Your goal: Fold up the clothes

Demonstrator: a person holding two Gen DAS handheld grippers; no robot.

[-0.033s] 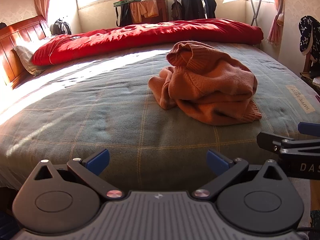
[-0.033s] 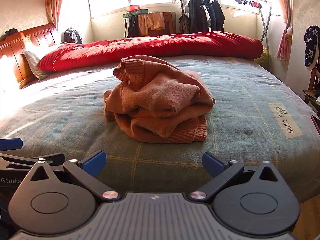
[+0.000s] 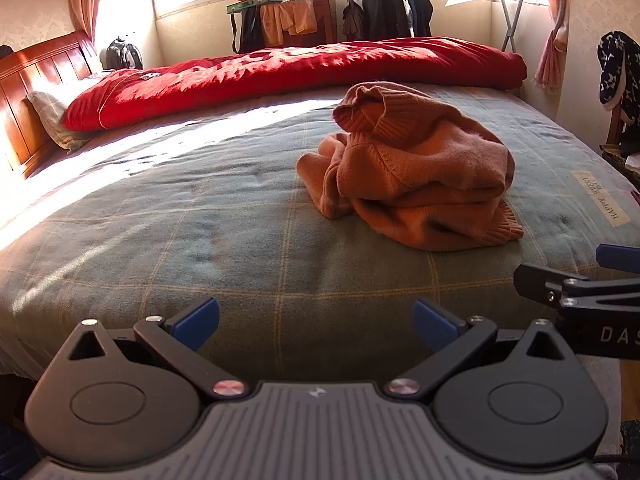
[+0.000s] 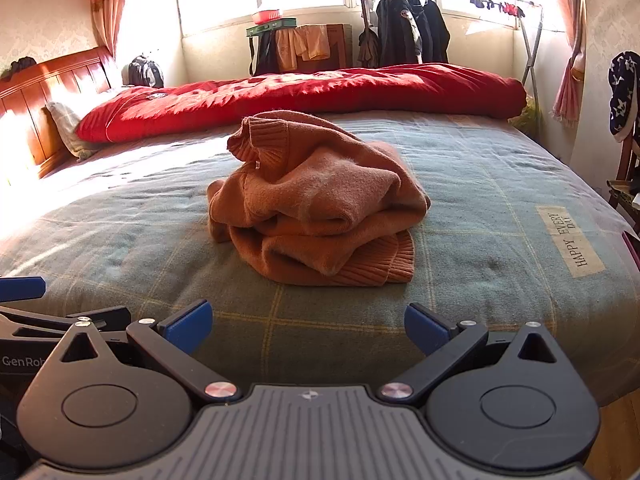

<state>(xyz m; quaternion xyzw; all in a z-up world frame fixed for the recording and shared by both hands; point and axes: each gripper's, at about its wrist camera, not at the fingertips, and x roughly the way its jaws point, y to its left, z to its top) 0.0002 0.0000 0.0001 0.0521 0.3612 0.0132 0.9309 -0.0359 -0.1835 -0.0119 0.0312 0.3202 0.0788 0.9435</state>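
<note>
A crumpled orange knit sweater (image 3: 412, 176) lies in a heap on the grey-green checked bed cover (image 3: 180, 220), right of centre in the left wrist view. In the right wrist view the sweater (image 4: 316, 204) sits straight ahead on the cover (image 4: 500, 184). My left gripper (image 3: 316, 320) hovers over the near edge of the bed, open, with nothing between its blue pads. My right gripper (image 4: 308, 326) is open too, empty, and short of the sweater. Each gripper shows at the edge of the other's view: the right gripper (image 3: 580, 284) and the left gripper (image 4: 24, 292).
A rolled red duvet (image 4: 304, 92) lies across the far side of the bed. A wooden headboard (image 3: 32, 80) and a pillow (image 3: 52, 120) are at the left. Behind the bed stands a clothes rack (image 4: 408, 28) with dark coats. A star-patterned garment (image 4: 624, 92) hangs at the right.
</note>
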